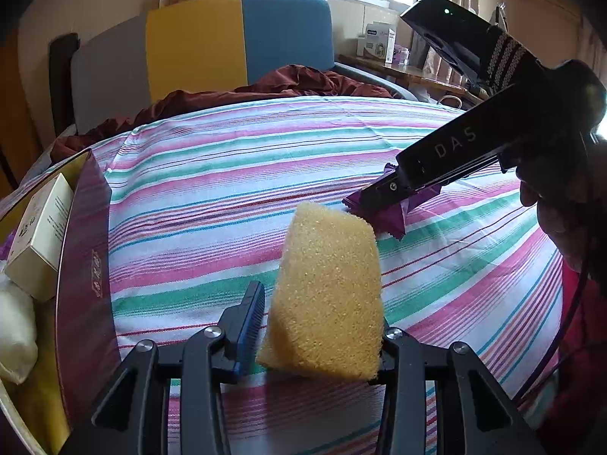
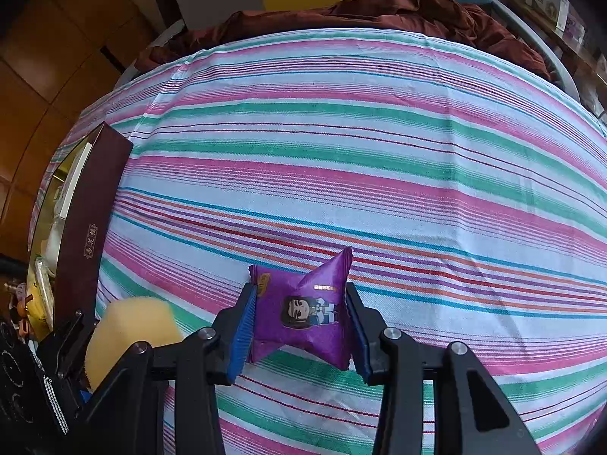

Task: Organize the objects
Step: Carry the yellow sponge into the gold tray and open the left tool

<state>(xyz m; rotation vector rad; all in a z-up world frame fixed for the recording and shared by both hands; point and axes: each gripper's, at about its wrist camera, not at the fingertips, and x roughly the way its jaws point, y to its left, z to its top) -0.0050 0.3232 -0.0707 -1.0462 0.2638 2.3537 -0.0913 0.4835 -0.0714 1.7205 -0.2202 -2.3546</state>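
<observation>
My left gripper [image 1: 316,326] is shut on a yellow sponge [image 1: 328,292], held tilted just above the striped bedsheet [image 1: 227,174]. The sponge also shows at the lower left of the right wrist view [image 2: 129,333]. My right gripper [image 2: 301,326] is shut on a purple snack packet [image 2: 303,314] with a cartoon face on it, low over the sheet. From the left wrist view the right gripper [image 1: 379,197] sits just beyond the sponge, with the packet [image 1: 387,220] showing under its fingers.
A dark maroon box [image 1: 83,265] [image 2: 91,212] stands open at the left edge of the bed, holding a cream carton [image 1: 38,235] and a white soft item [image 1: 15,333]. A dark red blanket [image 2: 379,7] lies bunched at the far end by the headboard [image 1: 235,41].
</observation>
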